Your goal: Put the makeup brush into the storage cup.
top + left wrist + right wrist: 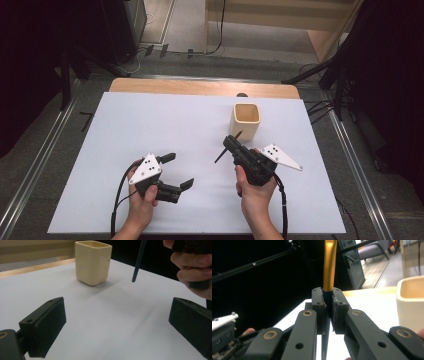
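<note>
Now, at the table (150, 120):
Right gripper (231, 144): clamped tight on a pen (329, 267), pads pressed against both sides of the shaft.
Pen: gold upper barrel above the pads in the right gripper view, dark lower part below them; lifted clear of the white surface, tilted, dark tip hanging in the air in the left gripper view (138, 262).
Pen position: just beside the cup (245, 120), on its near-left side, not inside it.
Cup: cream, squarish, upright, mouth open upward, standing toward the far right of the table; shows at the right edge of the right gripper view (410, 305).
Left gripper (176, 171): spread wide, nothing between the jaws, only bare white surface there; held low over the near-left part of the table, pointing toward the cup.
Spacing: left gripper well apart from the cup and the pen.
</note>
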Demonstrator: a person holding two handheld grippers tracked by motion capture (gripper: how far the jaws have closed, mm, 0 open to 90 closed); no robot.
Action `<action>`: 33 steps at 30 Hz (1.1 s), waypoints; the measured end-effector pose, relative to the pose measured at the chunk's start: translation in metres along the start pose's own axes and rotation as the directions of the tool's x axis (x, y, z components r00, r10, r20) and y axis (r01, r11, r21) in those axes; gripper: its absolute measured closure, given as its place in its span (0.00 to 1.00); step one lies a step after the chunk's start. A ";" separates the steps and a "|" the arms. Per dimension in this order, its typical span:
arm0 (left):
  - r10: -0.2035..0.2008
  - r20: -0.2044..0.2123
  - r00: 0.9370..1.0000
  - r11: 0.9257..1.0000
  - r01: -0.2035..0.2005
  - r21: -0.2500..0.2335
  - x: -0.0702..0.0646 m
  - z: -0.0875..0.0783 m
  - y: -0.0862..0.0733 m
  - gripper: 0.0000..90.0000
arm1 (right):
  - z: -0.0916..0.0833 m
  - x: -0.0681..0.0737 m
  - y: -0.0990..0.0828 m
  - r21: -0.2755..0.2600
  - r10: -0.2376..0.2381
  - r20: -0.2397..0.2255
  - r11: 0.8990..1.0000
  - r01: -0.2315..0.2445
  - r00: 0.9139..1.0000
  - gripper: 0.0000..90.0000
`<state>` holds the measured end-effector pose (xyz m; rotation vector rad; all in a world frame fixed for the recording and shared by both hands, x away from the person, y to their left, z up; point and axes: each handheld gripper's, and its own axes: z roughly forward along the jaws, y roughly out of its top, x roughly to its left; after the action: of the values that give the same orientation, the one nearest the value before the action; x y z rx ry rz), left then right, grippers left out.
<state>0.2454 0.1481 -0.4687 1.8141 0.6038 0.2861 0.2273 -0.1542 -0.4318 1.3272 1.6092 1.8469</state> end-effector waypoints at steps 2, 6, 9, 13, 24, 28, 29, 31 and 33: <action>-0.001 -0.008 1.000 1.000 0.001 0.001 0.003 -0.004 -0.001 0.02 | -0.001 0.002 0.002 -0.001 -0.041 0.018 0.999 0.041 0.999 0.93; 0.007 -0.026 1.000 1.000 -0.007 0.009 0.008 -0.011 -0.004 0.02 | -0.001 0.002 0.003 0.004 -0.071 0.029 0.997 0.071 0.997 0.93; 0.012 -0.033 0.999 1.000 -0.011 0.010 0.011 -0.015 -0.006 0.02 | -0.001 0.002 0.003 0.007 -0.088 0.040 0.996 0.088 0.995 0.93; 0.012 -0.048 0.999 1.000 -0.012 0.008 0.016 -0.022 -0.007 0.02 | -0.001 0.002 0.005 0.016 -0.125 0.050 0.992 0.124 0.991 0.93; 0.006 -0.095 0.995 1.000 -0.005 0.015 0.028 -0.046 -0.017 0.02 | -0.002 0.001 0.011 0.041 -0.202 0.071 0.979 0.199 0.977 0.93; 0.001 -0.115 0.993 1.000 0.002 0.017 0.033 -0.057 -0.022 0.02 | -0.003 -0.003 0.016 0.038 -0.214 0.083 0.977 0.211 0.973 0.93; 0.000 -0.120 0.993 1.000 0.002 0.017 0.034 -0.059 -0.023 0.02 | -0.003 -0.004 0.017 0.035 -0.215 0.087 0.977 0.213 0.973 0.93; -0.002 -0.130 0.991 1.000 0.005 0.019 0.036 -0.064 -0.025 0.02 | -0.003 -0.005 0.019 0.035 -0.219 0.093 0.976 0.216 0.971 0.93; -0.001 -0.139 0.990 1.000 0.004 0.021 0.037 -0.068 -0.027 0.02 | -0.003 -0.006 0.021 0.035 -0.231 0.100 0.973 0.228 0.968 0.93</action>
<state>0.2373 0.2294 -0.4758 1.8238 0.7087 0.4084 0.2340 -0.1663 -0.4151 1.1697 1.6575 1.6018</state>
